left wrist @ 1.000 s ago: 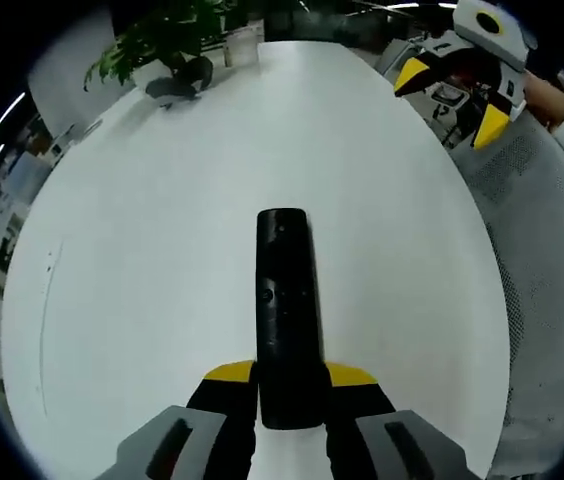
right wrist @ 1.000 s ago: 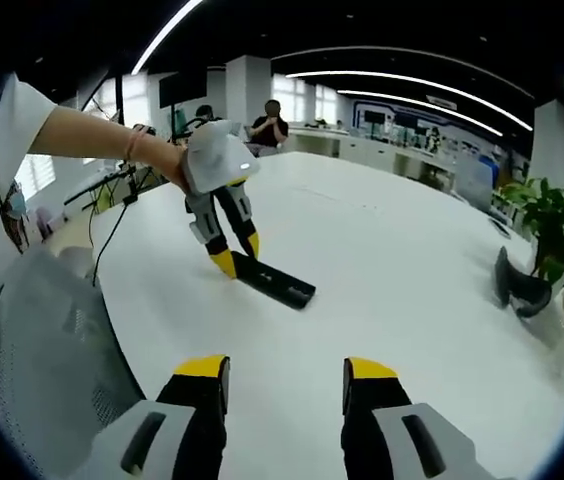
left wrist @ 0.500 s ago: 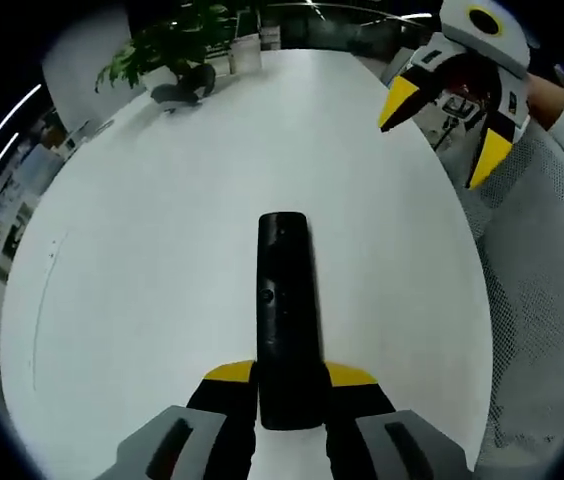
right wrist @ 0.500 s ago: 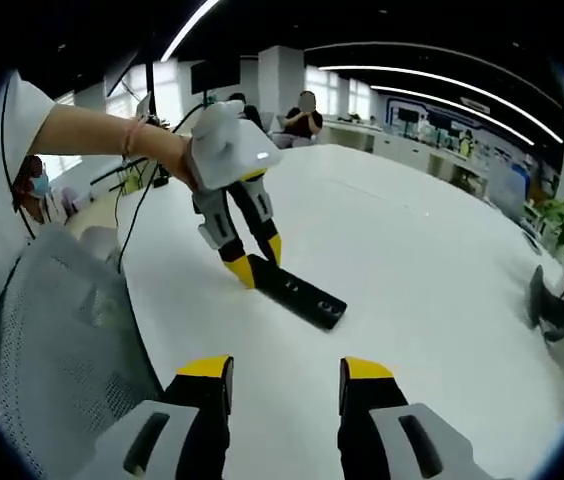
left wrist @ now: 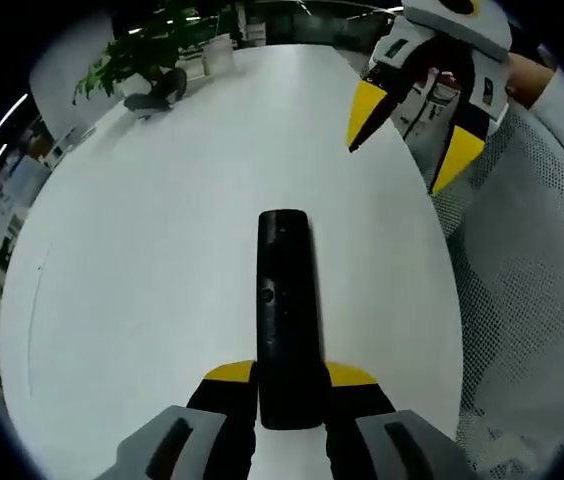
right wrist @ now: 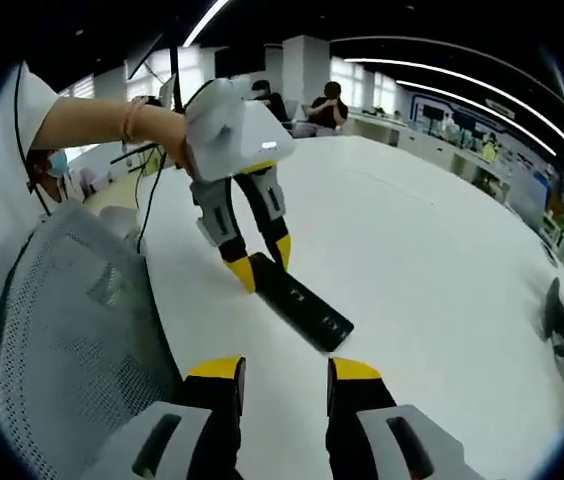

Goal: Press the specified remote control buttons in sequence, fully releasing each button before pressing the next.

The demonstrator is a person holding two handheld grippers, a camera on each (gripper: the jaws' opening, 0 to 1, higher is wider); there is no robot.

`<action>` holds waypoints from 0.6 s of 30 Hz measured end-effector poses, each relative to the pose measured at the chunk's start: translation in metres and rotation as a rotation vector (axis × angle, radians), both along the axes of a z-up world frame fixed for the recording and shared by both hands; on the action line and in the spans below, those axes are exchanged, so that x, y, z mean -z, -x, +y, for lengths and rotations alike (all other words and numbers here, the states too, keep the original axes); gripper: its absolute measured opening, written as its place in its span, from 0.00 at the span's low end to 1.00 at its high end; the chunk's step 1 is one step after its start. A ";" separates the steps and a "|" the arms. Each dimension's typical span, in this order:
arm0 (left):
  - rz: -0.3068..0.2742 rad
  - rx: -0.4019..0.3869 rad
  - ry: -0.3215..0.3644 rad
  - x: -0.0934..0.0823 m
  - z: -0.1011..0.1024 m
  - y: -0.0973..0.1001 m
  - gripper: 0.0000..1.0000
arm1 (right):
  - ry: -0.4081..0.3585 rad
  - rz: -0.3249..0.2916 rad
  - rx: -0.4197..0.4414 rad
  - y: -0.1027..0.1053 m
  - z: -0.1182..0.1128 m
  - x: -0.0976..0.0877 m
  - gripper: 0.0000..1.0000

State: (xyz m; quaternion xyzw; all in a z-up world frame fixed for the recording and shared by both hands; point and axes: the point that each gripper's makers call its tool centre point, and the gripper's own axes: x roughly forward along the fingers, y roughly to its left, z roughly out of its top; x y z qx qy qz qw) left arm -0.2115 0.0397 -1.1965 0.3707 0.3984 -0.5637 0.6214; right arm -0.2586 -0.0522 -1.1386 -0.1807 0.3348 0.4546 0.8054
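Left hand-held gripper (left wrist: 289, 385) clamped on remote (left wrist: 285, 300), right hand-held gripper (right wrist: 280, 372) parted above table (left wrist: 162, 250), plant (left wrist: 132, 60) beyond.

Quick count: one black remote (left wrist: 284, 320) on one white bench (left wrist: 142, 280), two grippers, left (left wrist: 289, 385) and right (right wrist: 282, 372), one mesh chair (right wrist: 72, 330), one potted plant (left wrist: 137, 55), two people seated far back.
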 end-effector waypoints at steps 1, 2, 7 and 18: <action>0.001 0.003 -0.001 0.000 0.000 0.003 0.23 | 0.003 0.004 -0.006 0.001 0.000 0.001 0.29; 0.001 0.003 -0.001 0.000 0.000 0.005 0.23 | 0.007 0.009 -0.013 0.004 0.000 0.002 0.29; 0.004 0.022 0.003 0.000 0.000 0.020 0.23 | 0.024 0.023 -0.042 0.012 0.000 0.007 0.29; 0.002 0.056 -0.009 0.000 0.000 0.044 0.23 | 0.050 0.071 -0.106 0.026 0.008 0.018 0.27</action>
